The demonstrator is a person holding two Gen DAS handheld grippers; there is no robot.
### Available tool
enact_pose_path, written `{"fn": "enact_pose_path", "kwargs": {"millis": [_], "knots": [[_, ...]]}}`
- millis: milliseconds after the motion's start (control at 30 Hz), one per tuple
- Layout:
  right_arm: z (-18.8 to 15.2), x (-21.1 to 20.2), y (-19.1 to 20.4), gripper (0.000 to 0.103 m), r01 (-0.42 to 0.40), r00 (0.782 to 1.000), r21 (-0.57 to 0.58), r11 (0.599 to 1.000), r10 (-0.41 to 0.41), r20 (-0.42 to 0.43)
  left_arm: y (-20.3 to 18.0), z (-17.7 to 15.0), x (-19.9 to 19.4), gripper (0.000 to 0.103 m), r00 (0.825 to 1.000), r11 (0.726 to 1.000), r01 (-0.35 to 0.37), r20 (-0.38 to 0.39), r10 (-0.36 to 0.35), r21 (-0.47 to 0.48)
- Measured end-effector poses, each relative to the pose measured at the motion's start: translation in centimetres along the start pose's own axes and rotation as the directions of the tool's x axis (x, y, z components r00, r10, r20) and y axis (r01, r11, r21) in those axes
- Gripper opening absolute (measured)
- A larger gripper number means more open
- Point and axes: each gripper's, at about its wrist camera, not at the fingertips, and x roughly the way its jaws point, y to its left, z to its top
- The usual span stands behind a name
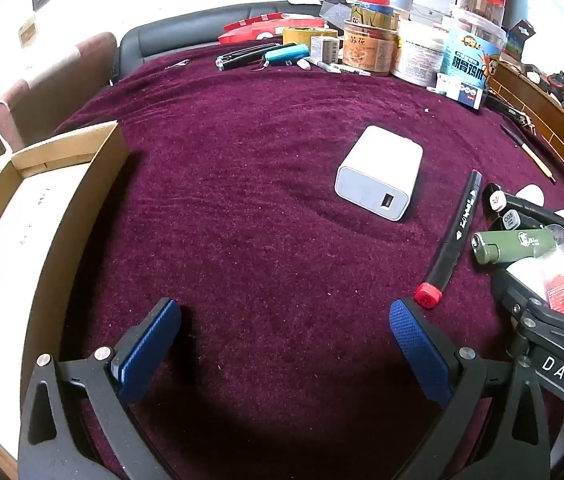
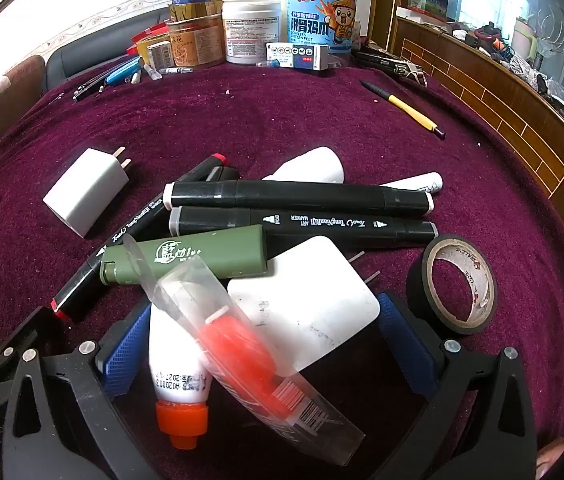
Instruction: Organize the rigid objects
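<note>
- Left wrist view: the left gripper [image 1: 285,344] hangs over bare maroon cloth [image 1: 241,160], its blue-padded jaws spread wide with nothing between them.
- A white USB charger [image 1: 380,172] lies alone on the cloth ahead of it, port face toward the camera.
- An open cardboard box [image 1: 93,176] sits at the left edge of this view, its white floor showing.
- A black marker with a red cap [image 1: 452,240] lies to the right of the charger, next to a pile of markers and an olive-green tube [image 1: 514,246].
- Right wrist view: the right gripper [image 2: 263,344] is also fully open and grips nothing; its fingers straddle the near end of the pile.
- Between those fingers lie a white tube with an orange cap [image 2: 179,376], a clear packet holding a red item [image 2: 249,356] and a white charger [image 2: 306,304] with its prongs pointing away.
- Two black art markers [image 2: 298,196] lie across the pile behind the green tube.
- A roll of black tape [image 2: 452,284] rests on the cloth just beside the right finger.
- A yellow pen [image 2: 406,110] lies apart, farther back.
- Jars and boxes [image 2: 249,32] crowd the far edge of the cloth.
</note>
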Motion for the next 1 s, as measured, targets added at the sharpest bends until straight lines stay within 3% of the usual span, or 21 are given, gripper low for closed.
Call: {"fn": "enact_pose_path", "kwargs": {"millis": [1000], "knots": [[-0.03,-0.03,0.04,0.103,-0.001,1.0,-0.001,1.0,0.001,-0.001,0.68,0.03,0.18,0.102,1.0,1.0,0.004,0.0,-0.004,-0.003]]}}
